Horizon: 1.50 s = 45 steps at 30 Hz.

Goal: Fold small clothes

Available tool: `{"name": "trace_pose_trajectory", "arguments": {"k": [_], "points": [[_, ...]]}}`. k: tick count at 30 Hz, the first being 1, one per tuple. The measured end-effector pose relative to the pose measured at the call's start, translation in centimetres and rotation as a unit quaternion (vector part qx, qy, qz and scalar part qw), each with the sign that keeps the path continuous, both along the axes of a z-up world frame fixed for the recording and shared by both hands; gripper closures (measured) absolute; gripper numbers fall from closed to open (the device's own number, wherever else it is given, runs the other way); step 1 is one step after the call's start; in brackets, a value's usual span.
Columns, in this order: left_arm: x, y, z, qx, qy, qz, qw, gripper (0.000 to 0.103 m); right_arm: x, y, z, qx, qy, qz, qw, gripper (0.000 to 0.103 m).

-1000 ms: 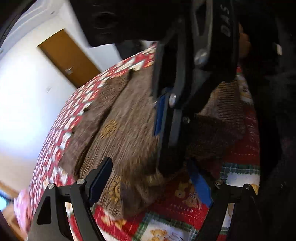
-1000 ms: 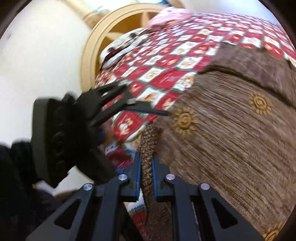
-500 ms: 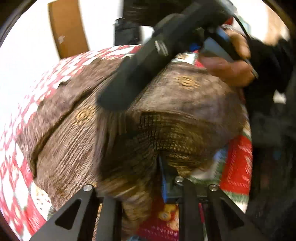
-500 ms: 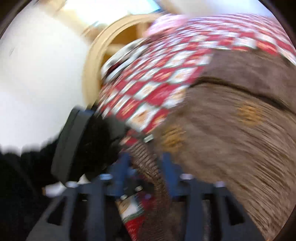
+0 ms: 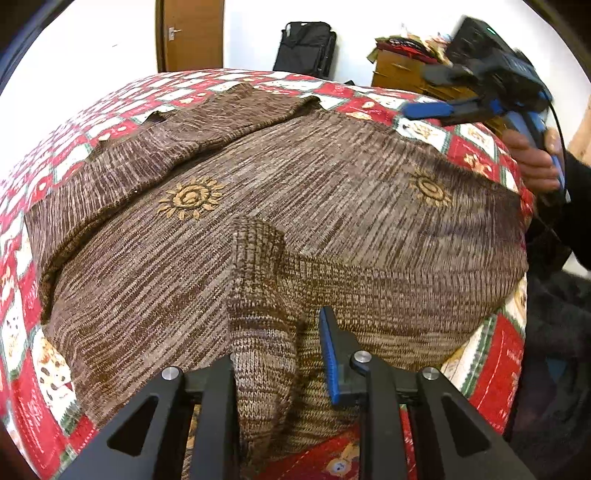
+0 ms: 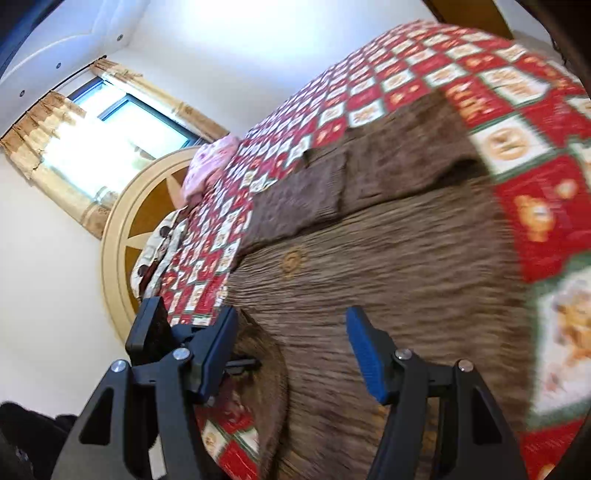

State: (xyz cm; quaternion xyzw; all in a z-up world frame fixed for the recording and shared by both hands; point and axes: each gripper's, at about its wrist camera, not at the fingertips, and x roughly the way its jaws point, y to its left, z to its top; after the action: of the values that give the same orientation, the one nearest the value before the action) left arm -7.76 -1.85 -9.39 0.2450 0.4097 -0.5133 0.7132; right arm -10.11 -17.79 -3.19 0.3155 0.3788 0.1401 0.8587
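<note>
A brown knit sweater (image 5: pixel 295 192) with gold sun motifs lies spread on the red patchwork bedspread (image 5: pixel 110 122); one sleeve lies out at the far left. My left gripper (image 5: pixel 277 350) has its jaws apart, with the ribbed cuff of the near sleeve (image 5: pixel 258 280) draped between them against the left finger. My right gripper (image 6: pixel 291 354) is open and empty above the sweater (image 6: pixel 388 258); it also shows in the left wrist view (image 5: pixel 436 109), raised at the far right, held by a hand.
The bedspread (image 6: pixel 406 88) covers the whole bed. A round wooden headboard (image 6: pixel 122 236), a pink pillow (image 6: pixel 210 166) and a window lie beyond. A door (image 5: pixel 190 33), a black bag (image 5: pixel 306 48) and a wooden dresser (image 5: pixel 402 74) stand by the far wall.
My right gripper let go of the sweater edge, opened and lifted away to the right. My left gripper closed around the sleeve cuff area and the sleeve now lies folded over the body.
</note>
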Motion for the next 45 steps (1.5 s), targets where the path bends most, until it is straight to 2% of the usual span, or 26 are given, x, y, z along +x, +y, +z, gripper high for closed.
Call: {"name": "trace_pose_trajectory", "arguments": {"k": [4,5,6,8,10,12,14,16,17,20,21,25,28,30,33,35,36,37,39,41,43,44,45], "points": [[1.2,0.6,-0.3,-0.015,0.01,0.046,0.9988,0.083,-2.9,-2.2,0.8,-0.043,0.01,-0.028,0.999,0.038],[0.8,0.6,-0.2,-0.02,0.004,0.055,0.9983,0.093,-3.8,-2.9,1.1,-0.055,0.013,-0.041,0.998,0.038],[0.4,0.5,0.0,-0.022,-0.002,0.057,0.9981,0.097,-4.5,-3.3,1.2,-0.066,0.016,-0.053,0.996,0.038],[-0.2,0.3,0.6,-0.029,-0.018,0.064,0.9974,0.098,-5.6,-4.4,1.1,-0.074,0.019,-0.074,0.994,0.038],[-0.1,0.7,1.9,-0.056,-0.014,0.082,0.9949,0.098,-6.2,-5.2,0.7,-0.074,0.024,-0.087,0.993,0.038],[1.4,1.8,3.9,-0.106,0.003,0.124,0.9865,0.098,-6.2,-5.8,0.6,-0.068,0.022,-0.097,0.993,0.038],[3.4,2.7,4.9,-0.13,0.013,0.176,0.9757,0.098,-6.0,-6.3,0.6,-0.061,0.015,-0.105,0.992,0.038],[5.9,3.7,5.1,-0.141,0.028,0.236,0.9611,0.098,-5.7,-6.7,0.7,-0.052,0.01,-0.107,0.993,0.038],[7.4,4.4,4.8,-0.142,0.036,0.274,0.9506,0.098,-5.4,-7.0,0.7,-0.052,0.01,-0.111,0.992,0.038],[10.8,5.5,2.8,-0.128,0.065,0.348,0.9266,0.098,-5.6,-7.3,0.7,-0.051,0.014,-0.117,0.992,0.038],[11.3,5.6,2.0,-0.117,0.069,0.36,0.9231,0.098,-5.9,-7.6,0.6,-0.049,0.015,-0.119,0.992,0.038],[11.7,5.2,-0.1,-0.096,0.085,0.372,0.9192,0.098,-6.7,-7.6,0.6,-0.055,0.013,-0.118,0.991,0.038],[11.4,5.0,-0.2,-0.099,0.074,0.371,0.9203,0.098,-6.5,-5.8,1.2,-0.086,0.002,-0.075,0.993,0.038],[11.4,5.0,-0.2,-0.1,0.077,0.372,0.9196,0.098,-5.7,-3.1,1.5,-0.137,0.004,-0.014,0.99,0.038],[11.4,4.8,-0.2,-0.093,0.069,0.367,0.923,0.098,-4.9,1.0,1.1,-0.208,0.005,0.08,0.975,0.038],[11.3,4.6,-0.1,-0.087,0.062,0.366,0.9246,0.098,-4.5,3.8,0.3,-0.252,0.013,0.145,0.957,0.035],[11.3,4.5,-0.1,-0.084,0.061,0.366,0.9249,0.098,-4.3,5.2,-0.2,-0.286,0.018,0.175,0.942,0.036],[11.2,4.4,-0.1,-0.083,0.059,0.366,0.9251,0.098,-4.1,6.8,-0.8,-0.331,0.02,0.203,0.922,0.036],[11.3,4.4,-0.1,-0.08,0.061,0.366,0.9251,0.098,-3.7,8.1,-1.7,-0.369,0.024,0.234,0.899,0.035],[11.6,4.5,0.0,-0.081,0.072,0.37,0.9228,0.098,-3.1,8.5,-2.8,-0.393,0.04,0.254,0.883,0.035],[11.9,4.6,-0.1,-0.084,0.086,0.373,0.9201,0.098,-2.9,8.7,-3.9,-0.438,0.054,0.263,0.858,0.036],[12.1,4.7,0.0,-0.086,0.091,0.374,0.9189,0.098,-3.1,8.9,-4.5,-0.461,0.058,0.276,0.841,0.036],[12.2,4.8,0.0,-0.088,0.096,0.375,0.9178,0.098,-3.3,9.0,-4.7,-0.471,0.056,0.286,0.833,0.036]]}}
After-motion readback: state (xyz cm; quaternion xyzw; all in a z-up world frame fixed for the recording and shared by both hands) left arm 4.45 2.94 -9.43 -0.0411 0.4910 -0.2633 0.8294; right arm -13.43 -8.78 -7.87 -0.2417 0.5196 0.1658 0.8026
